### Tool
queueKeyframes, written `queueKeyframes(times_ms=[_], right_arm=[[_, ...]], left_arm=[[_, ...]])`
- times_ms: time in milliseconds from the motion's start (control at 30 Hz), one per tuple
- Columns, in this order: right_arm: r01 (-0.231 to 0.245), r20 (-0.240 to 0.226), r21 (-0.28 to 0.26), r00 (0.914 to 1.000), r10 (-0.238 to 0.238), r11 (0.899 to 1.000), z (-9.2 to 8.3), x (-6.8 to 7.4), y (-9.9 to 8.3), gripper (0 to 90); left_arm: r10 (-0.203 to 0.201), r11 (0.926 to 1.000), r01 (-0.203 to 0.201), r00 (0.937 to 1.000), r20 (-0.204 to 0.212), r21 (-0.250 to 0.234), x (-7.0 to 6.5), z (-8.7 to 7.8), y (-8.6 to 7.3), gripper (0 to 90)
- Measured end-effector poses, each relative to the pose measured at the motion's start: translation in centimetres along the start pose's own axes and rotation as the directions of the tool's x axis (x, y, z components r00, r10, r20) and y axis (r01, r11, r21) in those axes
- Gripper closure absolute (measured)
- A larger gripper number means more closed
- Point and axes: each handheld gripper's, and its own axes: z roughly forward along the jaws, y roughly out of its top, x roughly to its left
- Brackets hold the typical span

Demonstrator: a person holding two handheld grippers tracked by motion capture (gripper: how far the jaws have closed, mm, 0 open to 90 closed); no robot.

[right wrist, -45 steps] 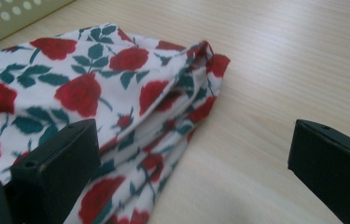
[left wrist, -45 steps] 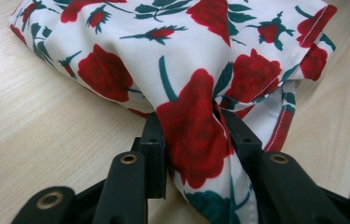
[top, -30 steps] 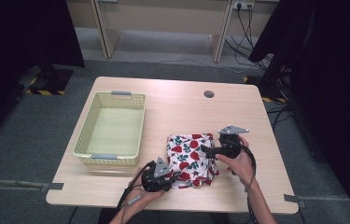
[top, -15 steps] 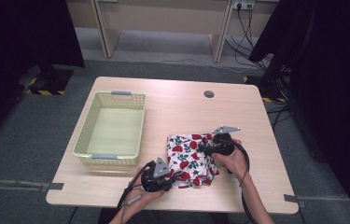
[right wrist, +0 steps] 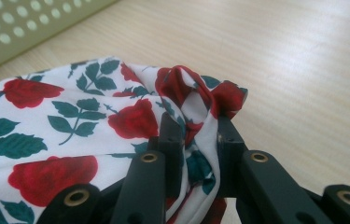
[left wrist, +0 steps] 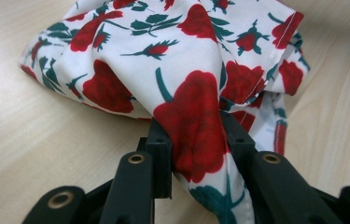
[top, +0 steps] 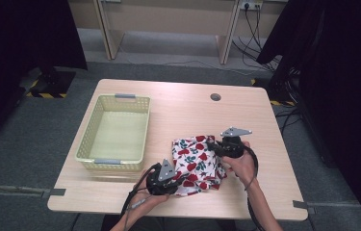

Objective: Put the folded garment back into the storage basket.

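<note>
High view: floral cloth lies bunched on the bench, at roughly 5 o'clock from bench centre, just right of the pale green basket, not touching it. Left tool sits at the cloth's 7 o'clock corner, near the bench's front edge, gripped by the left hand. Right tool is at the cloth's 1 o'clock edge, right hand behind it. Cable grommet at 12 o'clock from the cloth, well apart.

Left gripper view: left tool is clamped on a fold of the cloth; fabric pinched between both jaws and draped over them. Jaws have just been closing a little further, cloth between them. Rest of the cloth is heaped at 12 o'clock on the bench.

Right gripper view: right tool is closed on a gathered ridge of the cloth. Jaws have just been closing from wide, cloth between them. Basket wall at 10 o'clock, apart from the cloth.
</note>
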Motion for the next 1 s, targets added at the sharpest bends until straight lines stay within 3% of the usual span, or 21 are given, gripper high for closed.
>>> queueKeyframes(times_ms=[200,567,700,1000], right_arm=[[0.017,0.009,-0.053,0.9998,-0.017,0.998,-1.2,0.3,1.5,77.8],[0.036,0.014,-0.138,0.9993,-0.035,0.99,-2.8,0.6,4.2,78.0],[0.04,0.013,-0.166,0.9992,-0.038,0.985,-3.3,0.8,5.4,78.1],[0.044,0.0,-0.221,0.999,-0.045,0.974,-3.5,1.8,8.0,78.1]], left_arm=[[0.015,0.9996,-0.016,0.9997,-0.019,-0.024,0.5,-1.0,1.1,70.0],[0.038,0.9974,-0.039,0.9991,-0.019,-0.06,0.9,-2.8,3.7,70.0],[0.036,0.9963,-0.038,0.9992,-0.02,-0.078,1.5,-3.7,4.7,69.9],[0.057,0.9927,-0.064,0.9964,-0.063,-0.102,2.9,-6.5,6.7,69.8]])
